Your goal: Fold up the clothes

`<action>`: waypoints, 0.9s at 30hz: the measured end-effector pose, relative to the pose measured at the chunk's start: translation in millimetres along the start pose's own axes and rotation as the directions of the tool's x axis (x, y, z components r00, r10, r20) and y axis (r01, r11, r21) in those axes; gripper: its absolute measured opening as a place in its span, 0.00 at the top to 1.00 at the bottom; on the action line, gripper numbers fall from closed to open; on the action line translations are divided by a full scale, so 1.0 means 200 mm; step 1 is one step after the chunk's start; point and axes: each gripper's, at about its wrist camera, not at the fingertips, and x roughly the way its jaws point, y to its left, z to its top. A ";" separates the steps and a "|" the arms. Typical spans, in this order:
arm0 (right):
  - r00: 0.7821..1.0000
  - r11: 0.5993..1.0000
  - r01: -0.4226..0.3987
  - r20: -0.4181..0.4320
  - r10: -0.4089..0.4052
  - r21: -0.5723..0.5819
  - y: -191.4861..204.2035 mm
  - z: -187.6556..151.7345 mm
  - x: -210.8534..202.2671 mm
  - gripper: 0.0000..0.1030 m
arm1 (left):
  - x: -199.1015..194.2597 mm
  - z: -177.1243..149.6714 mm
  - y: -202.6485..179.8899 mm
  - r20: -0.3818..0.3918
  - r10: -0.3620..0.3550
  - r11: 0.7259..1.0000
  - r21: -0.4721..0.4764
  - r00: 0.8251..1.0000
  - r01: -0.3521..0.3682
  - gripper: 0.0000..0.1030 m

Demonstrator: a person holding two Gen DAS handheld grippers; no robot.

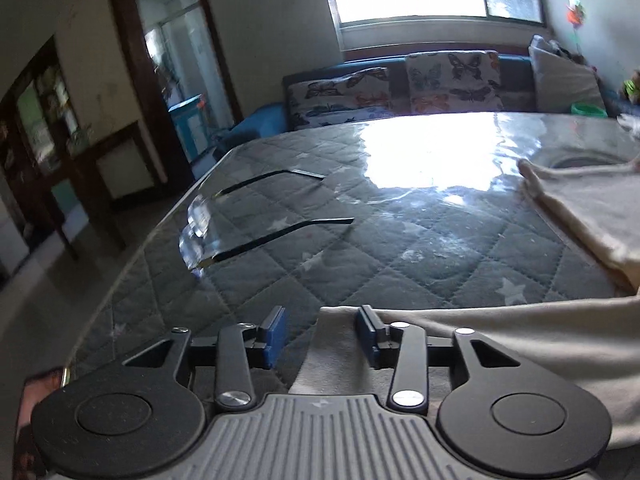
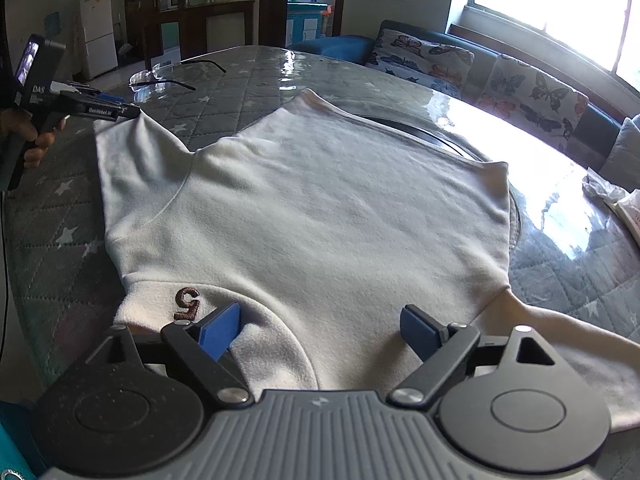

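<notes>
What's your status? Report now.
Left tool open at sleeve edge. Right tool open over white top, laid flat. Glasses nearby, clear of cloth.

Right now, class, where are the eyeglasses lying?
In both wrist views the eyeglasses rest on the quilted table cover near its far-left edge, beyond the left gripper and clear of the white sweater.

Table (image 2: 48,216): my work surface, grey star-quilted cloth under a glossy clear cover.
Garment (image 2: 320,208): white fleece top spread flat mid-table.
Glasses (image 1: 224,224): at the far edge, arms unfolded.
</notes>
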 end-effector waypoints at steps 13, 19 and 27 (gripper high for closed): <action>1.000 1.000 0.013 0.002 -0.013 -0.019 0.02 0.01 0.00 0.14 | -0.37 -0.02 -0.41 0.049 -0.337 0.941 -0.015 0.940 0.338 0.54; 1.000 1.000 0.011 0.008 -0.011 -0.008 0.02 0.01 0.00 0.13 | -0.34 -0.01 -0.55 0.023 -0.396 0.918 -0.010 0.918 0.396 0.54; 1.000 1.000 0.008 0.018 -0.008 -0.001 0.02 0.00 0.00 0.13 | -0.24 0.09 -0.66 0.023 -0.379 0.925 -0.031 0.925 0.380 0.56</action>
